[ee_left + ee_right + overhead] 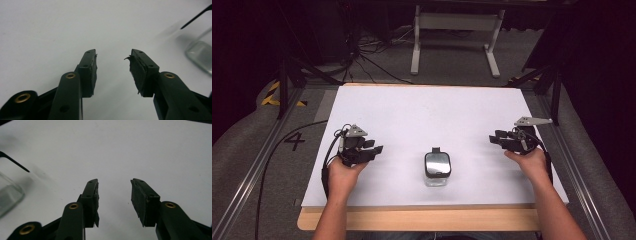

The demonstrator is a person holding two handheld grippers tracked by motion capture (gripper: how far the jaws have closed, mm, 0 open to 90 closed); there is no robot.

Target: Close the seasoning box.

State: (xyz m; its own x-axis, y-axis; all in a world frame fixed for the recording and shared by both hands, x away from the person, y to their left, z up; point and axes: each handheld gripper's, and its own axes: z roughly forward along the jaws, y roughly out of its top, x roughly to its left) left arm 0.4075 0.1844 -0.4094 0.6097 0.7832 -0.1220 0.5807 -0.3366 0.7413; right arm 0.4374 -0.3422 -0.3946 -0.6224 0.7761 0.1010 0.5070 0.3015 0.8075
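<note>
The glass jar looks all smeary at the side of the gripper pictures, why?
In the left gripper view the glass jar sits out of focus at the right edge; in the right gripper view it blurs at the left edge. The high view shows it sharper, its lid catching glare.

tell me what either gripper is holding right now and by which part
Nothing is held. The left gripper and the right gripper both have their jaws open and empty over the white table; the glass jar stands untouched between them.

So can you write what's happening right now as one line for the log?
left gripper: open, empty | right gripper: open, empty | glass jar: upright between them, untouched | white board: otherwise bare
</note>
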